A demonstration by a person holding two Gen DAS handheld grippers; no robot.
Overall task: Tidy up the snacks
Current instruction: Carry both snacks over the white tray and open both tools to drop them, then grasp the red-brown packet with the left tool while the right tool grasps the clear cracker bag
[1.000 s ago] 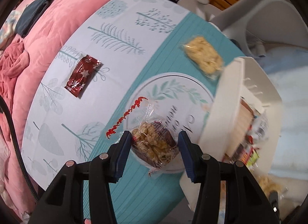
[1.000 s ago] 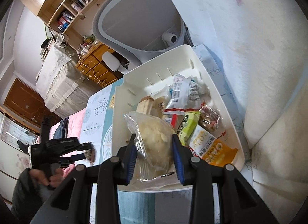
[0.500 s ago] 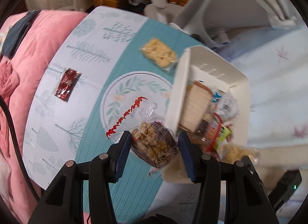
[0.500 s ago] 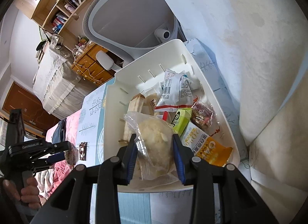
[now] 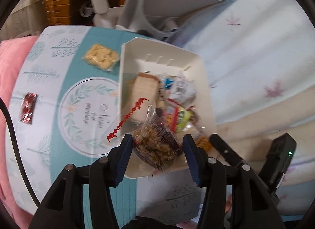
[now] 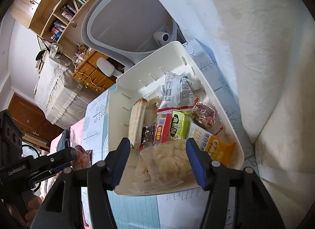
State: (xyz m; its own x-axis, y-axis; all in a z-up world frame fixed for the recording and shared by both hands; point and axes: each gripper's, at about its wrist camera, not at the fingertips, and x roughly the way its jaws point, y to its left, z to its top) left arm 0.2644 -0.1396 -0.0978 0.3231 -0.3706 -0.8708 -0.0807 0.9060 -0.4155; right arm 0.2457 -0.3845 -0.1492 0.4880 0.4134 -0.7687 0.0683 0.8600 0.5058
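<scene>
while the white bin [image 6: 214, 91] is sitting at the edge of the teal leaf-print tablecloth [image 5: 65, 99], already crowded with packets, both grippers are working over its near end. the bin is holding a tan wafer pack on edge along its left wall, a white printed pouch at the back, a green packet and an orange packet [image 6: 218, 146] on the right.

the right gripper [image 6: 157, 160] is standing with its jaws spread wide, gripping nothing; the pale puffed-snack bag [image 6: 169, 162] is lying between them on the bin floor at the front wall, apparently let go. the left gripper [image 5: 156, 150] is clamping the brown cluster snack bag [image 5: 157, 144], whose clear twisted top with a red curly tie [image 5: 128, 116] is pointing up-left. it is hanging over the bin's near left corner, not yet set down.

two snacks are waiting out on the cloth: a yellow cracker pack [image 5: 101, 57] just beside the bin's far left corner and a small red wrapper [image 5: 28, 108] well apart near the pink bedding.

judgement: the left drop is the step in hand. to do it well, it is probably best carrying the bag a bit further inward past the rim, lowering onto the free spot beside the puffed bag, then opening the jaws. releasing over the corner is risking the bag tipping outside. the right gripper should probably be backing out first to avoid a clash.
</scene>
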